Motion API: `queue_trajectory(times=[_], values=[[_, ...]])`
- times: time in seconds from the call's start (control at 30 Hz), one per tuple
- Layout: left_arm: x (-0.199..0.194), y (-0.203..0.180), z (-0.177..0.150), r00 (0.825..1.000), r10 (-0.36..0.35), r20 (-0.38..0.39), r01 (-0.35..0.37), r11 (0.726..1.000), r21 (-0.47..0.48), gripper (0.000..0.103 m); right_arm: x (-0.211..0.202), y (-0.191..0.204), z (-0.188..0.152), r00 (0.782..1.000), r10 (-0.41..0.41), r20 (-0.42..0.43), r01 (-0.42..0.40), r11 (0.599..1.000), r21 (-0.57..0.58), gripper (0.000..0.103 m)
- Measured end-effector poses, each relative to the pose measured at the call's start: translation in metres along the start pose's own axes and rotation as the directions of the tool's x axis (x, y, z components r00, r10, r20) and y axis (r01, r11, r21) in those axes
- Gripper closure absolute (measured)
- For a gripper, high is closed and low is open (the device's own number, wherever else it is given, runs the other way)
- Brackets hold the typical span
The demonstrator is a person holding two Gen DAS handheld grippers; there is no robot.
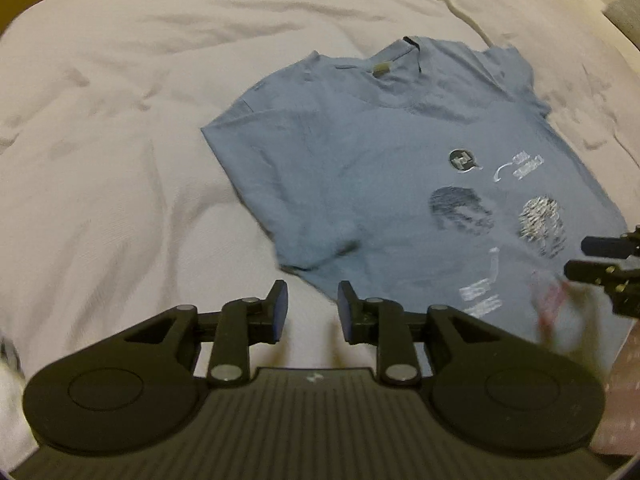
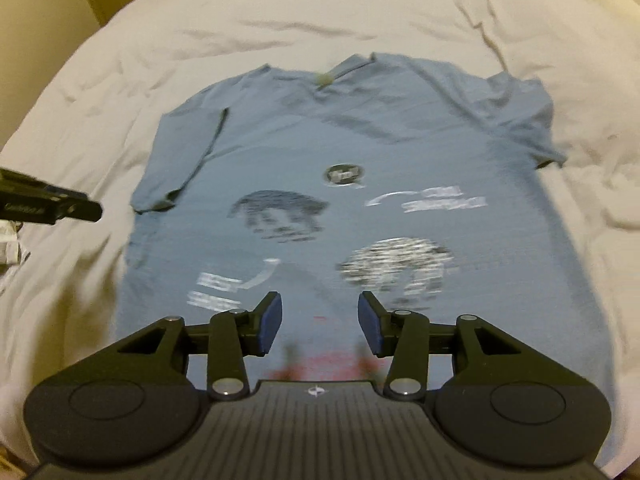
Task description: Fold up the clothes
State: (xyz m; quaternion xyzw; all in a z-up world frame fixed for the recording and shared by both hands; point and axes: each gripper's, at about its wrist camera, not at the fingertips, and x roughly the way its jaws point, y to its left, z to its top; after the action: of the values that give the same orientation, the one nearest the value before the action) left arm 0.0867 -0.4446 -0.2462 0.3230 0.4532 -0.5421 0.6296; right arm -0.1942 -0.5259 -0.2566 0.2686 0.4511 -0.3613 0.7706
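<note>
- Blue T-shirt (image 2: 360,184) lay flat on the white bed (image 2: 100,80), collar at 12 o'clock.
- Left gripper (image 1: 311,308): jaws apart, empty, at shirt's 7 o'clock edge.
- Right gripper (image 2: 320,320): jaws wide, empty, over hem.

Both wrist views look down close, sharing the T-shirt (image 1: 360,152) on the bed.

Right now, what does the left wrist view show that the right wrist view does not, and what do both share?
Only the left wrist view shows the open left tool over bare white bedding beside the shirt's edge, and a dark neckline trim. Only the right wrist view shows the open right tool over the shirt's lower front, plus the beige wall. Both show the blue printed T-shirt lying flat, front up, on the wrinkled white bedsheet.
</note>
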Motion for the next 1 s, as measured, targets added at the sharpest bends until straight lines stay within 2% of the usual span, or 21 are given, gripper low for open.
queue_trajectory(times=[0.1,0.2,0.3,0.47,0.67,0.83,0.9,1.0], values=[[-0.006,-0.045,0.007,1.000,-0.004,0.020,0.004,1.000,-0.028,0.071,-0.023,-0.051,0.006,1.000,-0.021,0.022,0.021,1.000,0.010,0.053],[-0.009,-0.085,0.023,0.998,-0.039,0.050,0.038,0.999,0.020,0.061,-0.037,-0.092,0.011,0.998,-0.058,0.026,0.057,0.998,0.029,0.053],[-0.011,-0.126,0.039,0.994,-0.076,0.078,0.071,0.995,0.069,0.057,-0.051,-0.126,0.016,0.995,-0.095,0.033,0.093,0.994,0.061,0.051],[0.001,-0.177,0.061,0.985,-0.126,0.120,0.104,0.979,0.176,0.046,-0.065,-0.163,0.019,0.984,-0.177,0.038,0.172,0.979,0.112,0.051],[0.022,-0.239,0.080,0.979,-0.141,0.144,0.091,0.948,0.305,0.046,-0.080,-0.203,0.025,0.976,-0.217,0.032,0.211,0.968,0.135,0.050],[0.036,-0.292,0.095,0.977,-0.142,0.161,0.065,0.910,0.409,0.046,-0.075,-0.241,0.056,0.979,-0.196,0.065,0.190,0.978,0.085,0.050],[0.044,-0.314,0.101,0.977,-0.134,0.168,0.046,0.894,0.446,0.046,-0.067,-0.257,0.071,0.984,-0.160,0.081,0.156,0.986,0.053,0.050],[0.066,-0.345,0.114,0.979,-0.079,0.186,-0.020,0.878,0.478,0.046,-0.045,-0.286,0.097,0.992,-0.084,0.097,0.087,0.996,-0.022,0.050]])
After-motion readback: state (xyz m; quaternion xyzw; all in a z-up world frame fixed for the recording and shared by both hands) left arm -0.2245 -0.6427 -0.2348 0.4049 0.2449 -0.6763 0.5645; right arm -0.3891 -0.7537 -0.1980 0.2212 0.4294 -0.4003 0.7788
